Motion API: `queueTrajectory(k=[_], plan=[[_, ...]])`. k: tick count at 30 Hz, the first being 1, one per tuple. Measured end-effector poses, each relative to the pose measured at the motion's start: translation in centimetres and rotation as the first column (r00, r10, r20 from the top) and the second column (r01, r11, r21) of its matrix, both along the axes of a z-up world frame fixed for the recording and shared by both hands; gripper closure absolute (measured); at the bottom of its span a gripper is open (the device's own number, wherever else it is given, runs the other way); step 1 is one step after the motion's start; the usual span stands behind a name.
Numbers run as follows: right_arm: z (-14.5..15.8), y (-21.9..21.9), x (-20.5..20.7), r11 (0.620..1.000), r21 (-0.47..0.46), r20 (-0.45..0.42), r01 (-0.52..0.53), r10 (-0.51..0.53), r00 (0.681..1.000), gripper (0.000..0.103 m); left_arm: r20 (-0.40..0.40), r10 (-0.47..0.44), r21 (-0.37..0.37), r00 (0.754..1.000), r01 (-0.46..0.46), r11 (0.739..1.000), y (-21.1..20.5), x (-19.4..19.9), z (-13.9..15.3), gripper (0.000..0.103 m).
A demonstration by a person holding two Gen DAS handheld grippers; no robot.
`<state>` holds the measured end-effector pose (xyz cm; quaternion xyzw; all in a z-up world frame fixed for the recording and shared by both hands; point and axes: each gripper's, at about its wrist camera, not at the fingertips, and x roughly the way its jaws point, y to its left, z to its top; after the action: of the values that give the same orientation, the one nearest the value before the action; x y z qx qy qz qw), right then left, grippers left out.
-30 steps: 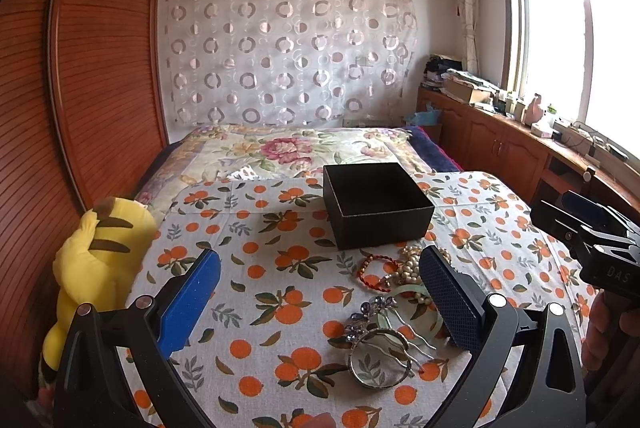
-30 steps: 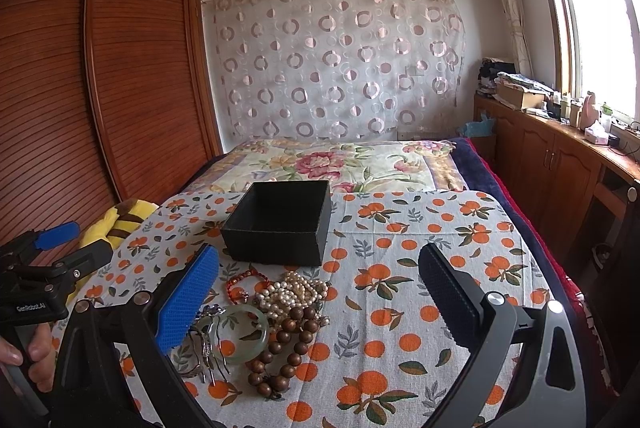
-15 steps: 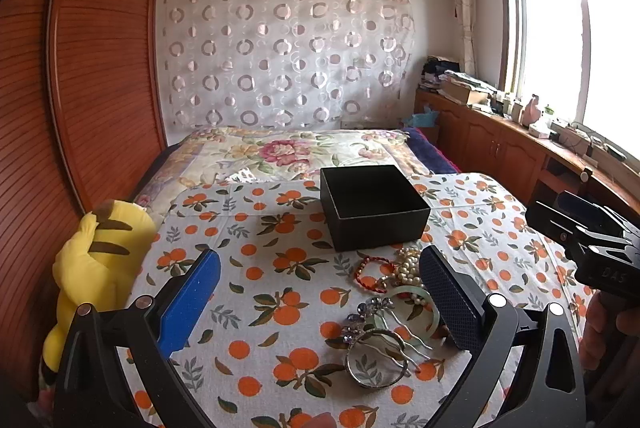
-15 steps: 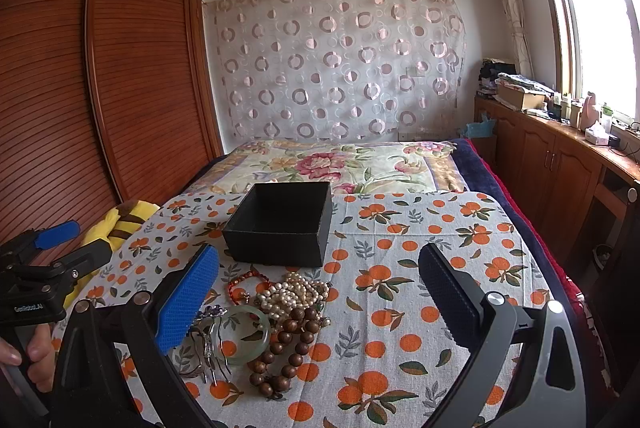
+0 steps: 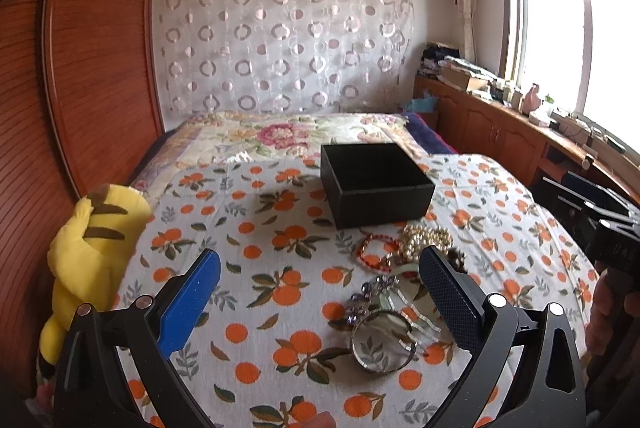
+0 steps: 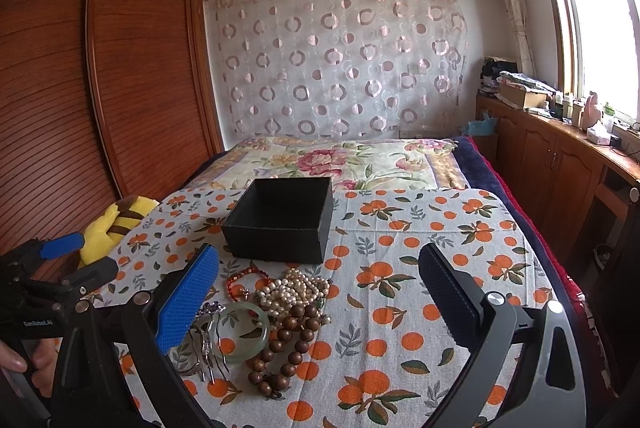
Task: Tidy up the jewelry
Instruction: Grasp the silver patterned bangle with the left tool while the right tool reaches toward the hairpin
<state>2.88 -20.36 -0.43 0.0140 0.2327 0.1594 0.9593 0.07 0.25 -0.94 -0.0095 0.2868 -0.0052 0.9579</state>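
An open black box (image 5: 376,184) (image 6: 282,224) stands on the orange-print cloth. In front of it lies a pile of jewelry: a red bead bracelet (image 6: 244,282), a pearl necklace (image 6: 294,290), a brown wooden bead string (image 6: 290,342), a pale green bangle (image 6: 242,332), a jeweled hair comb (image 5: 384,294) and a silver bangle (image 5: 382,342). My left gripper (image 5: 318,302) is open and empty, above the cloth left of the pile. My right gripper (image 6: 318,302) is open and empty, above the pile's right side.
A yellow plush toy (image 5: 94,248) lies at the cloth's left edge beside a wooden wardrobe (image 5: 80,68). A floral bedspread (image 6: 332,160) lies behind the box. Wooden cabinets (image 6: 560,164) with clutter run along the window on the right.
Both grippers have drifted slightly; the box and jewelry sit a little further up in view. Nothing was picked up and both stay open.
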Motion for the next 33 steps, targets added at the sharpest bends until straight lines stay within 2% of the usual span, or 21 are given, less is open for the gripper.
queueTrajectory(k=[6,12,16,20,25,32,33], plan=[[-1.7,0.6,0.1,0.999,-0.032,-0.029,-0.032,0.031,0.999,0.003,-0.075,-0.038,0.000,0.996,0.038,0.999,0.5,0.4,-2.8,0.007],[-3.8,0.6,0.4,0.995,-0.048,-0.077,-0.082,0.078,0.994,0.014,-0.163,-0.108,-0.001,0.981,0.109,0.994,-0.1,0.8,-5.6,0.007],[-4.8,0.5,0.5,0.994,-0.063,-0.101,-0.094,0.088,0.991,0.014,-0.214,-0.146,-0.013,0.966,0.146,0.989,-0.6,1.2,-7.1,0.007],[-5.9,0.4,0.5,0.991,-0.072,-0.135,-0.112,0.101,0.986,0.014,-0.233,-0.181,-0.052,0.955,0.174,0.983,-0.8,1.5,-7.8,0.007],[-7.2,0.3,0.5,0.987,-0.074,-0.178,-0.142,0.127,0.976,0.023,-0.254,-0.226,-0.086,0.940,0.211,0.974,-1.7,1.7,-8.6,0.007],[-7.7,0.1,0.4,0.986,-0.080,-0.192,-0.144,0.127,0.973,0.024,-0.286,-0.253,-0.068,0.924,0.243,0.968,-3.3,2.1,-9.6,0.017],[-7.7,0.1,0.4,0.986,-0.079,-0.192,-0.144,0.127,0.973,0.024,-0.287,-0.245,-0.061,0.926,0.238,0.969,-3.4,2.0,-9.6,0.022]])
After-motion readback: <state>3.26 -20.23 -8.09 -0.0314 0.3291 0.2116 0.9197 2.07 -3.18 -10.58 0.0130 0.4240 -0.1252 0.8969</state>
